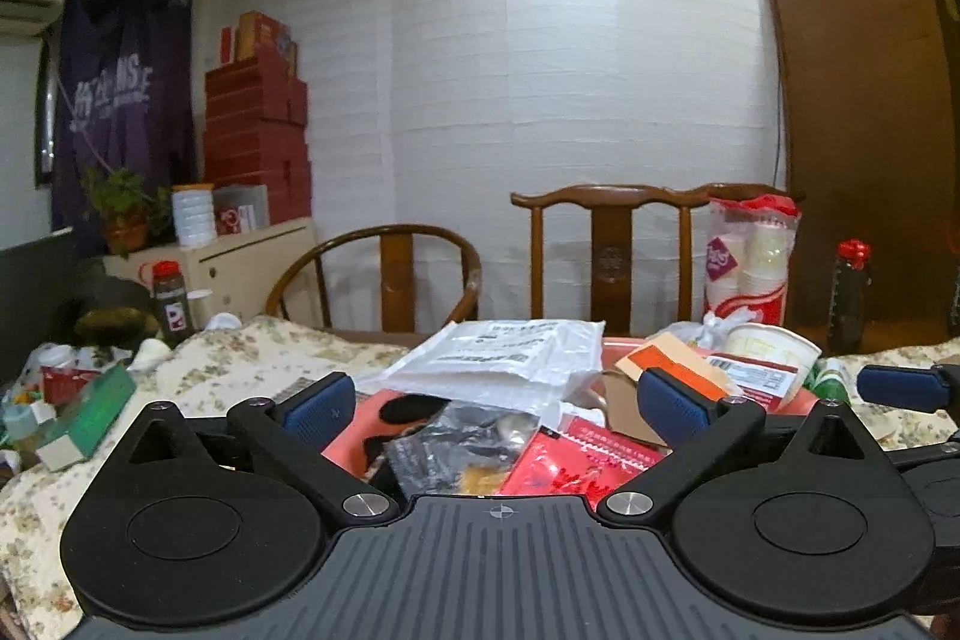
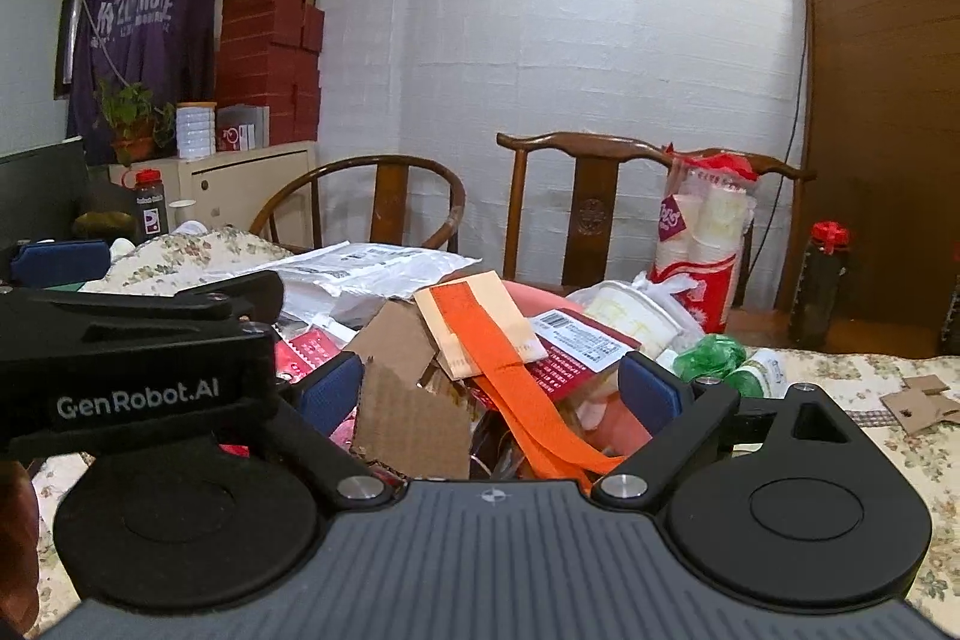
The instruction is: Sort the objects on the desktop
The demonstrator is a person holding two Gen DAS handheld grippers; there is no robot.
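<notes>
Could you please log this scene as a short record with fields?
surface: floral cloth
pile: white mailer, cardboard, orange strip, red packet, paper bowl, all heaped in a pink tray
left tool: open, holding nothing
right tool: open, cardboard and orange strip between the jaws, not gripped
behind: two wooden chairs, sleeve of cups

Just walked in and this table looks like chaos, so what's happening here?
A person holds two grippers side by side over a heap of litter. The left gripper and right gripper are both open and hold nothing. The white mail bag, cardboard scrap and orange strap lie unsorted.
</notes>
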